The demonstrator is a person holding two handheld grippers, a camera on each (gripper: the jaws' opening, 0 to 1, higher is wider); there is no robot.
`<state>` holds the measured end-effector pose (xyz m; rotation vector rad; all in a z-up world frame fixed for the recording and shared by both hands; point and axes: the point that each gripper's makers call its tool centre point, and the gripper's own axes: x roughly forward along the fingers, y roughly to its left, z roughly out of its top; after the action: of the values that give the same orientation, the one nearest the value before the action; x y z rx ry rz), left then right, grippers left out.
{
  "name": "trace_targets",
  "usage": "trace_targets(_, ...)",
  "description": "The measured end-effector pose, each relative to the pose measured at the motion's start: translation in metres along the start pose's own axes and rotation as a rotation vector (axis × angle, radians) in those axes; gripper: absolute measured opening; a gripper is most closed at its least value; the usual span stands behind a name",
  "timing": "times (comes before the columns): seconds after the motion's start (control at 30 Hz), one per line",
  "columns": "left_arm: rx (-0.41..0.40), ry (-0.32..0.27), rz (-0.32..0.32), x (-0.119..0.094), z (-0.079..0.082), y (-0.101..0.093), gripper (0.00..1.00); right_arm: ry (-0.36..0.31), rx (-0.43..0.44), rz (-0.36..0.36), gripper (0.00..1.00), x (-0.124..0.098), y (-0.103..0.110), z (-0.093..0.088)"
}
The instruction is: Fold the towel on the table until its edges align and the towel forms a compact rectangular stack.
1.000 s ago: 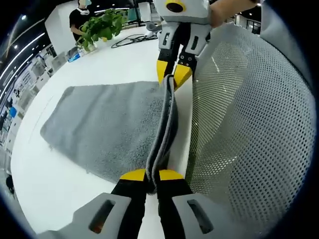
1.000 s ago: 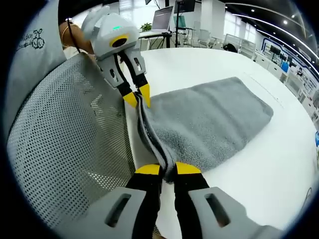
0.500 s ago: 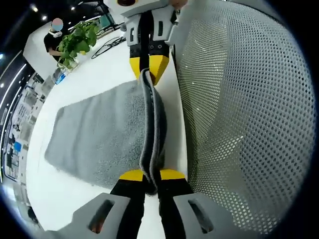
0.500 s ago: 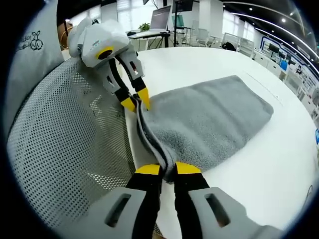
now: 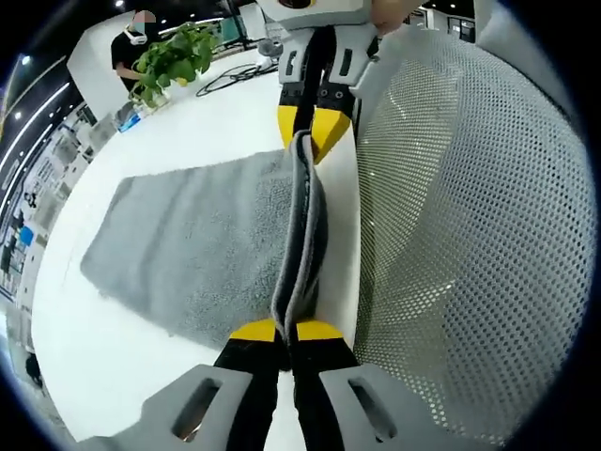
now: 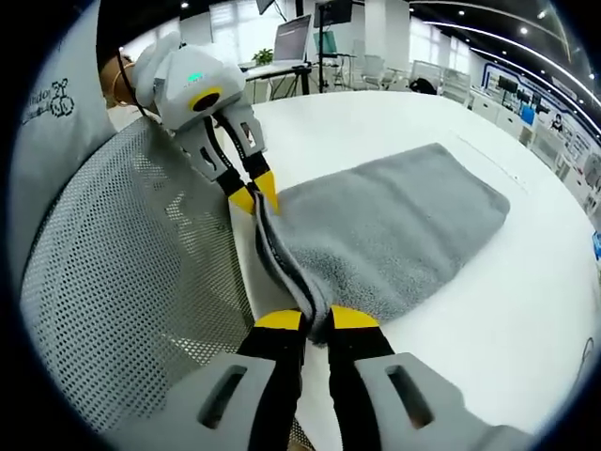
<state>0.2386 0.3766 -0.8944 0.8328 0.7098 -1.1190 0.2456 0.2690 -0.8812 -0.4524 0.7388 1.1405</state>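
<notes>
A: The grey terry towel (image 5: 202, 249) lay folded on the round white table (image 5: 84, 366), at the edge beside the grey mesh chair back (image 5: 470, 244). How much of it was hidden?

B: Its underside, and the bits of the near edge inside the jaws. In the right gripper view the layers along that edge (image 6: 282, 258) bunched together, so their number was hard to make out.

A: Which way did it run?

B: Its long axis went from the chair side out across the table, in the right gripper view toward the far end (image 6: 484, 202).

A: And the claws?

B: The left gripper (image 5: 286, 331) was clenched on one end of the near edge, the right gripper (image 6: 316, 319) clamped on the other. Each appeared in the other's view, pinching cloth.
</notes>
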Motion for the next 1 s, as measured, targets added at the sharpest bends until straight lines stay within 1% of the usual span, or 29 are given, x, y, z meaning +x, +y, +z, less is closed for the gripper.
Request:
trace_targets(0.1,-0.016,-0.008,0.002,-0.004,0.002,0.003,0.03,-0.020,0.024,-0.008,0.06,-0.002,-0.002,0.004)
trace_targets(0.17,-0.007,-0.014,-0.008,-0.003,0.001,0.001,0.04,-0.024,0.035,-0.008,0.06,-0.001,-0.004,0.003)
trace_targets(0.23,0.042,0.001,-0.029,0.002,-0.003,-0.004,0.05,-0.029,0.045,-0.005,0.06,0.000,-0.003,0.003)
trace_targets(0.27,0.095,0.017,-0.038,0.005,-0.005,-0.006,0.05,-0.028,0.044,-0.004,0.06,0.001,-0.002,0.003)
trace_targets(0.33,0.164,0.036,-0.047,0.009,-0.007,-0.011,0.07,-0.025,0.040,-0.003,0.06,0.002,0.001,0.003)
trace_targets(0.37,0.190,0.036,-0.058,0.010,-0.006,-0.013,0.09,-0.022,0.037,-0.004,0.06,0.002,0.001,0.003)
trace_targets(0.4,0.198,0.036,-0.065,0.010,-0.007,-0.014,0.13,-0.019,0.034,-0.005,0.06,0.002,0.000,0.002)
trace_targets(0.43,0.200,0.037,-0.089,0.009,-0.007,-0.017,0.16,-0.020,0.036,-0.004,0.06,0.002,-0.001,0.002)
trace_targets(0.53,0.163,0.011,-0.102,0.008,-0.009,-0.017,0.21,-0.026,0.047,-0.001,0.07,0.001,-0.001,0.003)
trace_targets(0.6,0.172,0.011,-0.086,0.008,-0.010,-0.015,0.23,-0.029,0.045,0.001,0.07,0.000,-0.001,0.004)
trace_targets(0.67,0.156,0.004,-0.071,0.008,-0.010,-0.013,0.25,-0.028,0.045,0.002,0.07,0.000,-0.001,0.003)
trace_targets(0.73,0.142,-0.017,-0.041,0.009,-0.006,-0.010,0.19,-0.029,0.045,0.004,0.07,0.000,0.000,0.003)
trace_targets(0.77,0.139,-0.010,-0.038,0.010,-0.008,-0.010,0.16,-0.027,0.047,0.004,0.07,0.001,0.000,0.003)
trace_targets(0.8,0.136,-0.021,-0.038,0.011,-0.007,-0.009,0.14,-0.025,0.049,0.005,0.07,0.001,0.000,0.002)
trace_targets(0.83,0.126,-0.020,-0.037,0.012,-0.005,-0.008,0.12,-0.023,0.048,0.005,0.07,0.001,0.001,0.002)
trace_targets(0.87,0.134,-0.022,-0.030,0.011,-0.004,-0.007,0.10,-0.022,0.050,0.005,0.07,0.001,0.001,0.002)
trace_targets(0.9,0.143,-0.014,-0.030,0.011,-0.005,-0.006,0.09,-0.022,0.052,0.006,0.07,0.001,0.001,0.001)
trace_targets(0.93,0.116,0.003,-0.026,0.010,-0.006,-0.006,0.08,-0.019,0.051,0.008,0.07,0.001,0.001,0.001)
trace_targets(1.0,0.110,0.010,-0.015,0.009,-0.005,-0.005,0.07,-0.015,0.049,0.009,0.07,0.002,0.001,0.001)
